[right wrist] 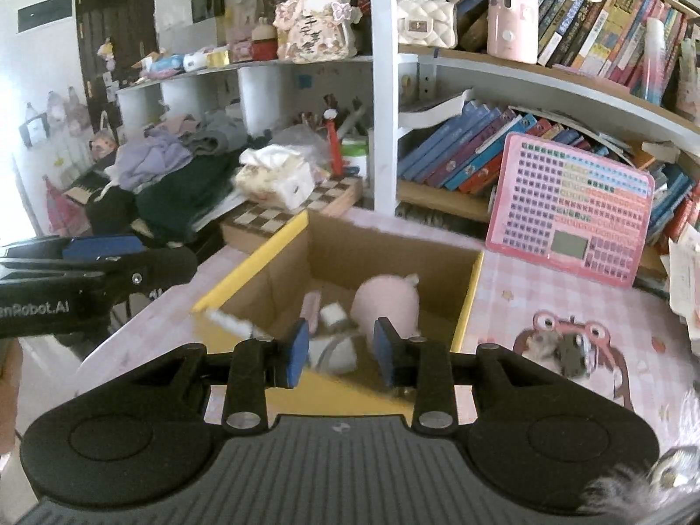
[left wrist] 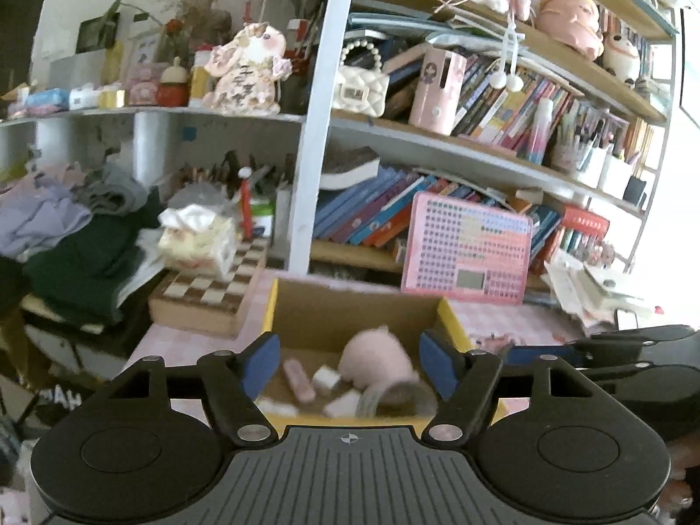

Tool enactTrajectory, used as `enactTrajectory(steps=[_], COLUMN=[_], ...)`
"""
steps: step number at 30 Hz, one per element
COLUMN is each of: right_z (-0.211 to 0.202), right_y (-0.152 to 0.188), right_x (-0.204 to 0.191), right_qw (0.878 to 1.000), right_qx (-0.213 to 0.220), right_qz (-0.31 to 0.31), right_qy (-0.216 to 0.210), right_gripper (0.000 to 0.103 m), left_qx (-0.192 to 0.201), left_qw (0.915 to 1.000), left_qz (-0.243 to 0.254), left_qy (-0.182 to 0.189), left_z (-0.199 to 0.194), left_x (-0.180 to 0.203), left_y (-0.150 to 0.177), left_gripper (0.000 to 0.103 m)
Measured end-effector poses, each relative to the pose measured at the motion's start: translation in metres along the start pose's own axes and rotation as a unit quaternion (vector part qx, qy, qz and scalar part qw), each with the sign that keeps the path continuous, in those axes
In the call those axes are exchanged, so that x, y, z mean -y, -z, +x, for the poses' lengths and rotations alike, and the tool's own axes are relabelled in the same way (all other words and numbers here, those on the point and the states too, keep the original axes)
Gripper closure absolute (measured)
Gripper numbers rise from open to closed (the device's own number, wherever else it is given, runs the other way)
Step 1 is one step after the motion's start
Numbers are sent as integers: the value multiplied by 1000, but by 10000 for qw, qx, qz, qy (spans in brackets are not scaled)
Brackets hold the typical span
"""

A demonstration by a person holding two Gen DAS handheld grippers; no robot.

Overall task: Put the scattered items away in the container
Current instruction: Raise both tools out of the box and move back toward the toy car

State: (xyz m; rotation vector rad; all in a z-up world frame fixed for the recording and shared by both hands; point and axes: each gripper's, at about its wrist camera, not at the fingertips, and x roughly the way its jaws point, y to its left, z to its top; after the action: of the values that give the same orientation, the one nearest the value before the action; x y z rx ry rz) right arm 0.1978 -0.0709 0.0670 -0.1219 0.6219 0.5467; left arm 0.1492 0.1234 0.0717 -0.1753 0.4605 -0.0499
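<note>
A cardboard box with a yellow rim (left wrist: 350, 310) (right wrist: 393, 249) stands on the pink checked table. Inside lie a pink plush toy (left wrist: 376, 361) (right wrist: 385, 304), a pink bar (left wrist: 298, 379) (right wrist: 309, 306), small white blocks (left wrist: 326, 378) (right wrist: 331, 313) and a grey-white item (left wrist: 372, 398) (right wrist: 334, 352). My left gripper (left wrist: 350, 365) is open and empty just above the box's near rim. My right gripper (right wrist: 339, 352) is open and empty over the box's near edge. The right gripper also shows in the left wrist view (left wrist: 612, 350), and the left one in the right wrist view (right wrist: 87, 262).
A pink keyboard toy (left wrist: 466, 249) (right wrist: 568, 210) leans on the bookshelf behind the box. A chessboard box (left wrist: 210, 293) (right wrist: 306, 205) with a tissue pack stands left. A red-rimmed plush item (right wrist: 564, 345) lies on the table right; grey fur (right wrist: 634, 490) shows at the lower right.
</note>
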Motion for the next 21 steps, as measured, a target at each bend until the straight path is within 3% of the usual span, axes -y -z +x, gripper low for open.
enactTrajectory(steps=[5, 10, 15, 21], right_z=[-25, -42, -50, -61], right_y=[30, 71, 112, 140], right_x=[-12, -21, -20, -15], right_qw=[9998, 9987, 9967, 9914], right_qx=[-105, -305, -653, -833], right_qz=[-116, -273, 85, 608], right_qy=[94, 319, 475, 804], right_gripper=[72, 67, 63, 49], left_qx=[-187, -480, -746, -1120], left_qw=[9998, 9980, 9952, 9927], left_qz=[19, 371, 599, 394], left_qy=[-62, -173, -212, -209], left_z=[-26, -41, -52, -55], left_x=[2, 10, 19, 27], left_y=[25, 57, 86, 114], left_gripper=[26, 25, 25, 22])
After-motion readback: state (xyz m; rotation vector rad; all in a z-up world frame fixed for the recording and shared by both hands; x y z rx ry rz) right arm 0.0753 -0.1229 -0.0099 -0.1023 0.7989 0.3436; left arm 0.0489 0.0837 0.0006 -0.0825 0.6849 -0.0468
